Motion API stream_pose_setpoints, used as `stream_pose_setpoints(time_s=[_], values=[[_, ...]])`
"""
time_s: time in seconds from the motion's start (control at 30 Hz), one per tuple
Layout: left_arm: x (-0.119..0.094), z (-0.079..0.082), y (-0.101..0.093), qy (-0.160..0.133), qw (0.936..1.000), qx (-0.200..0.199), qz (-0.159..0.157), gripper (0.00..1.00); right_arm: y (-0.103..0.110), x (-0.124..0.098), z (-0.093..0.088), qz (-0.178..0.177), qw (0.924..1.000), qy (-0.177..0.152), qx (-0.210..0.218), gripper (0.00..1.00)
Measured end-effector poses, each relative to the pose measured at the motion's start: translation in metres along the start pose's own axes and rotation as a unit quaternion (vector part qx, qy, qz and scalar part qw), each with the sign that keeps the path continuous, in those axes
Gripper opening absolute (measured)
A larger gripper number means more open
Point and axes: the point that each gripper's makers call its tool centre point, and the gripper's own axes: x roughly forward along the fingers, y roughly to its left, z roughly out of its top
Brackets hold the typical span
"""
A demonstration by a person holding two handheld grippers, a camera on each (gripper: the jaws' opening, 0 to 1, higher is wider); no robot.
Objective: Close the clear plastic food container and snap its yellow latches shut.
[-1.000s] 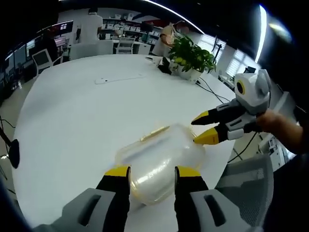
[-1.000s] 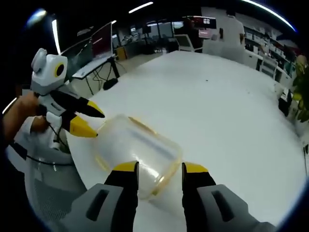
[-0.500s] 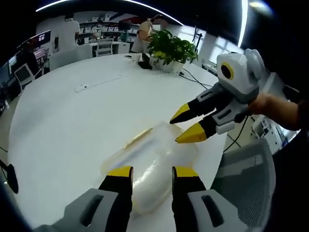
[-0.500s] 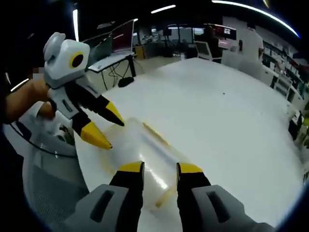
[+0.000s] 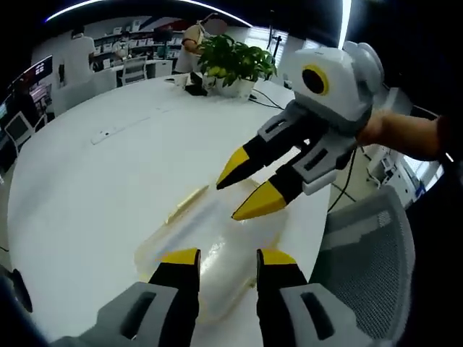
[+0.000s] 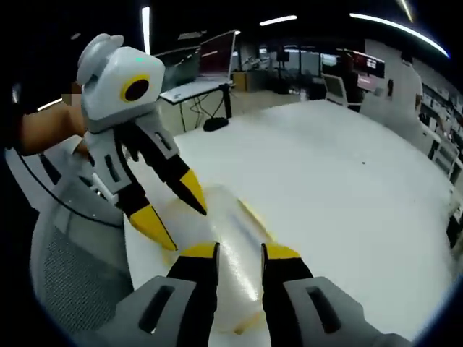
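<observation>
The clear plastic food container (image 5: 210, 235) lies on the white table (image 5: 87, 195) near its edge, lid down on it, with a yellow latch (image 5: 187, 204) along its far side. My left gripper (image 5: 228, 259) is open, its jaws straddling the near end of the container. My right gripper (image 5: 235, 195) comes in from the right, open, with its yellow tips just over the lid. In the right gripper view the container (image 6: 235, 235) and a yellow latch (image 6: 253, 217) lie under my right gripper (image 6: 239, 253), and my left gripper (image 6: 181, 223) points down at the lid beside it.
A potted plant (image 5: 235, 65) stands at the table's far side, with a thin white object (image 5: 108, 132) lying mid-table. A grey mesh chair (image 5: 369, 267) sits right at the table edge by the container. Desks with monitors (image 6: 217, 61) and a person (image 5: 195, 32) are further back.
Both grippers have closed in on the container and on each other, so each looms larger in the other's view. Both pairs of jaws look slightly narrower. The container has stayed put.
</observation>
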Motion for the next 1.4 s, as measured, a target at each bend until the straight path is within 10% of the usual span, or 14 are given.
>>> stream_pose_setpoints(time_s=[0.83, 1.4], values=[[0.002, -0.015, -0.025, 0.001, 0.9967, 0.079, -0.016, 0.30, -0.010, 0.018, 0.004, 0.058, 0.9957, 0.032, -0.065, 0.39], [0.008, -0.018, -0.028, -0.008, 0.9785, 0.205, 0.019, 0.29, -0.010, 0.027, -0.003, 0.127, 0.9830, 0.094, -0.094, 0.38]])
